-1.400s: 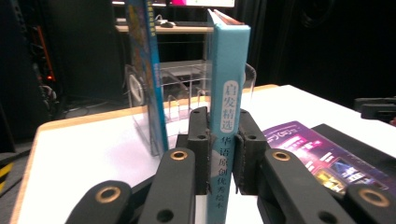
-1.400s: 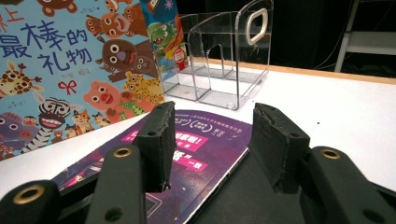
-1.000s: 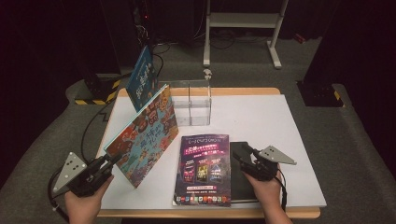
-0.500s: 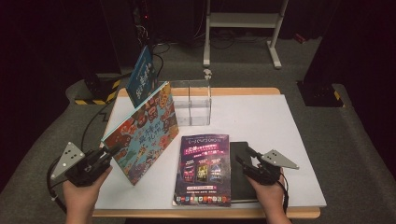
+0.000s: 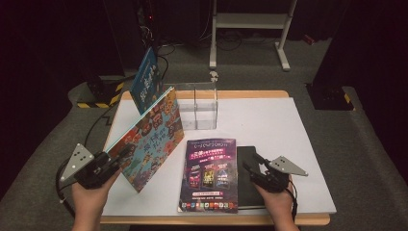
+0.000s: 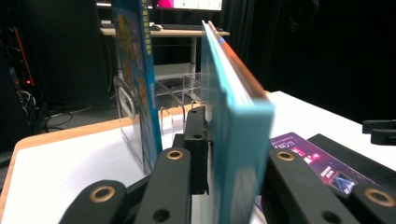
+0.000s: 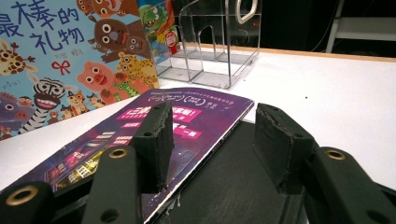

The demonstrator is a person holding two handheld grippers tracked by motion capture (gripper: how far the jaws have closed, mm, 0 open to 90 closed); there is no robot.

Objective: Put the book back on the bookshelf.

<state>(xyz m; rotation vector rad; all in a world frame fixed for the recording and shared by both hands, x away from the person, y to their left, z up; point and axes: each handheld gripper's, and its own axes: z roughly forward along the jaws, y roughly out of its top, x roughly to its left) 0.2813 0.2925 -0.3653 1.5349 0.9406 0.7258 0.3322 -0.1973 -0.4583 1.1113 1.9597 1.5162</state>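
While clamped in the left gripper (image 5: pixel 115 159), colourful animal picture book (image 5: pixel 149 137) upright on white table (image 5: pixel 269 125); right gripper (image 5: pixel 254 168) released above black notebook (image 5: pixel 246 192).

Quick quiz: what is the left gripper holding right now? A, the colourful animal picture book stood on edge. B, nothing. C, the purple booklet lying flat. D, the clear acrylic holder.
A: the left gripper clamps the edge of the animal picture book, which stands tilted on the table.
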